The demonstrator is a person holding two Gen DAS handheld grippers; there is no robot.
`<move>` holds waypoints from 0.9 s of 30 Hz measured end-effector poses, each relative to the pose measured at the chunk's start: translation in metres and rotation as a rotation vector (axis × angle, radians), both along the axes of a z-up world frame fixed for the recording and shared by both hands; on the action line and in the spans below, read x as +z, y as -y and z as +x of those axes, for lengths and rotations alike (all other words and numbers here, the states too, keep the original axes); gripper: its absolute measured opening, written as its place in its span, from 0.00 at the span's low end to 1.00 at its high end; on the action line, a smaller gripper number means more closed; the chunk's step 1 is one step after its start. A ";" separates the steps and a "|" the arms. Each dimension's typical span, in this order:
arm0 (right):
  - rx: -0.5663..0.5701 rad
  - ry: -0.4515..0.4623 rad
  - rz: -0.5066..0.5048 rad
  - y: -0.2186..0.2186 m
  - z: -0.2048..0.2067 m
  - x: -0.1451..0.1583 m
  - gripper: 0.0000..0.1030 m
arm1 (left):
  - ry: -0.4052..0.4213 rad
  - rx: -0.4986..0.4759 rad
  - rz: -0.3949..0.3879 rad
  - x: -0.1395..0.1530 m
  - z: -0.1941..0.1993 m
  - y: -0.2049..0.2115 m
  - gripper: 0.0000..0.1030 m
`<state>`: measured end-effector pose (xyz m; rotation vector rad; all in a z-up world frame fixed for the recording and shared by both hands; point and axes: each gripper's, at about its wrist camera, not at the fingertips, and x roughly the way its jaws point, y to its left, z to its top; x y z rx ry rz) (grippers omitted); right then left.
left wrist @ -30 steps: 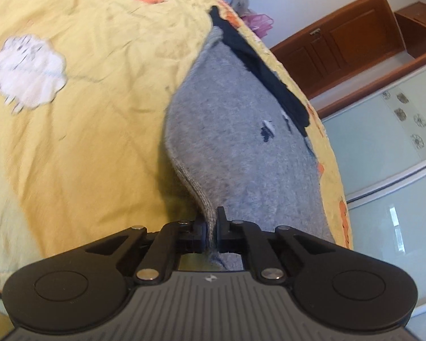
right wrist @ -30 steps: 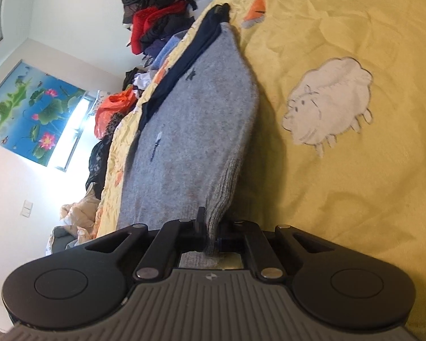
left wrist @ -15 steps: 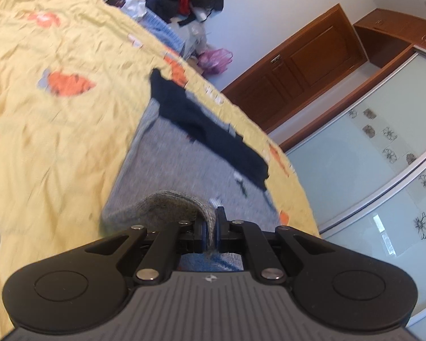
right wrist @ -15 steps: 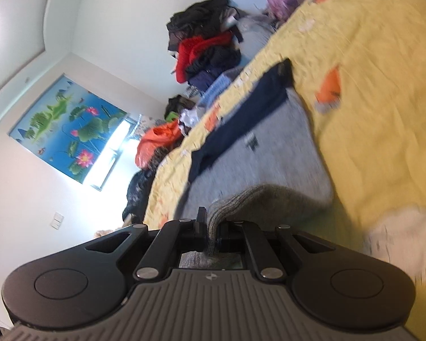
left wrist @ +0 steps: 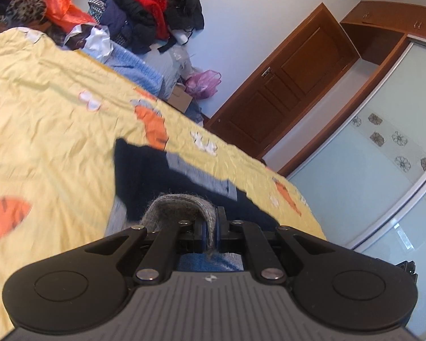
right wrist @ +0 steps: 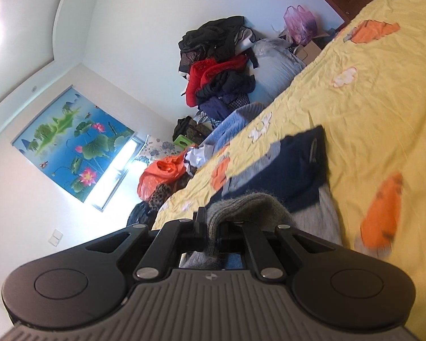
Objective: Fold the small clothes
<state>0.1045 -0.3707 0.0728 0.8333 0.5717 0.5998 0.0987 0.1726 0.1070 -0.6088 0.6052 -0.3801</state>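
1. On the yellow bedspread (left wrist: 56,119), a grey sweater (left wrist: 181,210) with a navy band (left wrist: 144,167) is laid.
2. Its ribbed hem is pinched in the closed left gripper (left wrist: 210,231).
3. The hem is likewise clamped by the right gripper (right wrist: 212,234), jaws nearly together.
4. Piled clothes (right wrist: 215,65) are seen beyond.

A home bedroom: yellow bedspread (left wrist: 56,119), wooden door (left wrist: 292,85), wardrobe (left wrist: 383,147), piled clothes (right wrist: 218,68).
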 end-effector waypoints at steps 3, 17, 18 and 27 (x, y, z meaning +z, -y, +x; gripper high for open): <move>-0.002 0.009 0.002 -0.002 0.043 0.002 0.15 | 0.025 0.001 0.008 0.002 0.040 0.002 0.06; -0.111 -0.169 0.011 -0.002 0.227 -0.077 0.21 | -0.057 0.164 0.033 -0.067 0.206 -0.013 0.06; -0.145 -0.208 0.029 0.000 0.231 -0.087 0.35 | -0.106 0.175 0.029 -0.075 0.212 -0.016 0.07; -0.192 -0.152 -0.020 0.014 0.163 -0.079 0.69 | -0.135 0.269 -0.025 -0.057 0.153 -0.048 0.62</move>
